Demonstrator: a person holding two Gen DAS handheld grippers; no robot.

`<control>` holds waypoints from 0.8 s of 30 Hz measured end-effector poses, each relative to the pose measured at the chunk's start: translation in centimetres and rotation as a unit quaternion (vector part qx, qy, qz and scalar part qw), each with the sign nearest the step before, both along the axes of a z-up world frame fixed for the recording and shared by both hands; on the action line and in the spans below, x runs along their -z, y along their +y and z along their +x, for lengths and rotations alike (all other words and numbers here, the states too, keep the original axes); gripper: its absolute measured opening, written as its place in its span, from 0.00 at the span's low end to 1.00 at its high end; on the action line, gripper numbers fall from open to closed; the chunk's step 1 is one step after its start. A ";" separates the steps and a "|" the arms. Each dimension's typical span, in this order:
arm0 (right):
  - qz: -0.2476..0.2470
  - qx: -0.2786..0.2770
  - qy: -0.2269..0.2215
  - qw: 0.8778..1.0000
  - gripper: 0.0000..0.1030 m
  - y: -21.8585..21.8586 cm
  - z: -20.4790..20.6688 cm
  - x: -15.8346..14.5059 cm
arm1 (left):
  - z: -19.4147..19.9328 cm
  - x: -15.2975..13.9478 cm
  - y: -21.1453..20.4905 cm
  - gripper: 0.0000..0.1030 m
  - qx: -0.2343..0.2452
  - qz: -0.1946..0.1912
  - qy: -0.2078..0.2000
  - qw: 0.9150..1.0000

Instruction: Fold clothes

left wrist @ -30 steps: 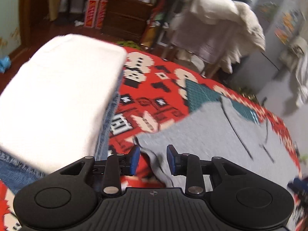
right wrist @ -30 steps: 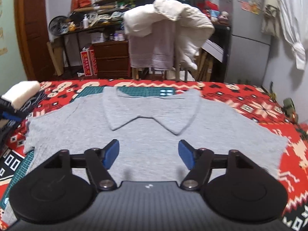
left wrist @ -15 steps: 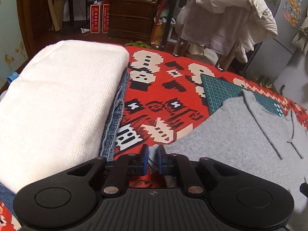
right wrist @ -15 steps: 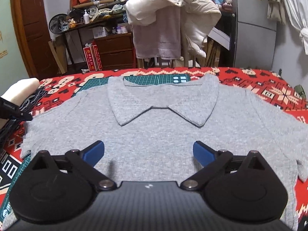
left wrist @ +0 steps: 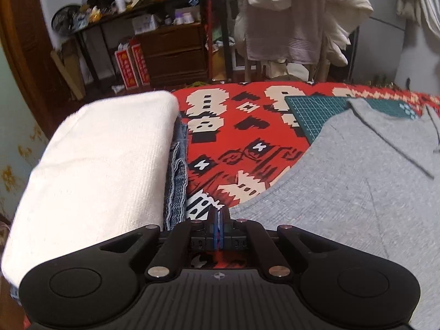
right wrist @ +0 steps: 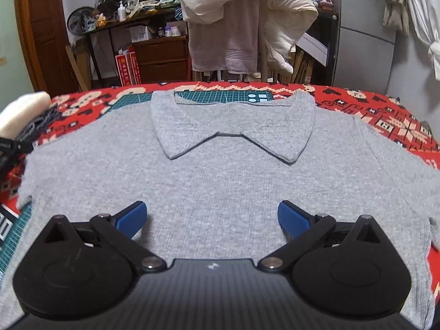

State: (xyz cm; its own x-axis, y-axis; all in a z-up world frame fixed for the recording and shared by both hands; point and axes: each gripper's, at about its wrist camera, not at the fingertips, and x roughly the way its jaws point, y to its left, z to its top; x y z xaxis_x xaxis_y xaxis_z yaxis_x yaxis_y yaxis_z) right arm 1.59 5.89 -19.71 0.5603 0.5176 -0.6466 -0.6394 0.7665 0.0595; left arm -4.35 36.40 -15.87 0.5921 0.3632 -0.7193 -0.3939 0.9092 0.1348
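Note:
A grey collared shirt (right wrist: 225, 176) lies flat, collar at the far side, on a red patterned cloth (right wrist: 385, 115). Wide open, my right gripper (right wrist: 211, 214) hovers over the shirt's middle, and nothing is between its blue pads (right wrist: 132, 217). My left gripper (left wrist: 219, 217) is shut at the edge of the shirt's (left wrist: 357, 206) left sleeve, with the hem meeting its fingertips. In the right wrist view the left gripper (right wrist: 11, 148) shows at the far left, touching the sleeve corner.
A folded white towel (left wrist: 96, 170) sits on folded blue jeans (left wrist: 177, 181) just left of the left gripper. A green cutting mat (left wrist: 310, 112) lies under the shirt. A chair draped with laundry (right wrist: 242, 22) stands beyond the far edge, beside cluttered shelves.
My left gripper went from open to shut on the sleeve edge and turned to face the room. My right gripper opened wider and moved closer over the shirt.

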 end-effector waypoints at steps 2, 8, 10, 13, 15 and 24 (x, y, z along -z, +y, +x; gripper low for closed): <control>-0.016 -0.003 -0.011 1.000 1.00 0.5 -0.3 0.2 | -0.1 0.0 0.1 0.03 -0.002 -0.002 -0.004 1.000; -0.021 -0.004 -0.016 1.000 1.00 0.7 -0.4 0.3 | -0.3 -0.3 0.0 0.13 -0.001 -0.028 -0.016 0.999; -0.022 -0.004 -0.017 1.000 1.00 0.7 -0.4 0.3 | -0.5 -0.6 -0.1 0.21 -0.002 -0.046 -0.024 0.999; -0.020 -0.005 -0.016 1.000 1.00 0.6 -0.3 0.3 | -0.9 -1.5 -0.4 0.31 -0.001 -0.063 -0.037 0.997; -0.021 -0.006 -0.017 1.000 1.00 0.6 -0.3 0.3 | -1.3 -2.1 -0.8 0.32 0.001 -0.066 -0.041 0.997; -0.024 -0.005 -0.016 1.000 1.00 0.8 -0.4 0.2 | -3.9 -4.2 -1.4 0.34 -0.004 -0.149 -0.071 0.986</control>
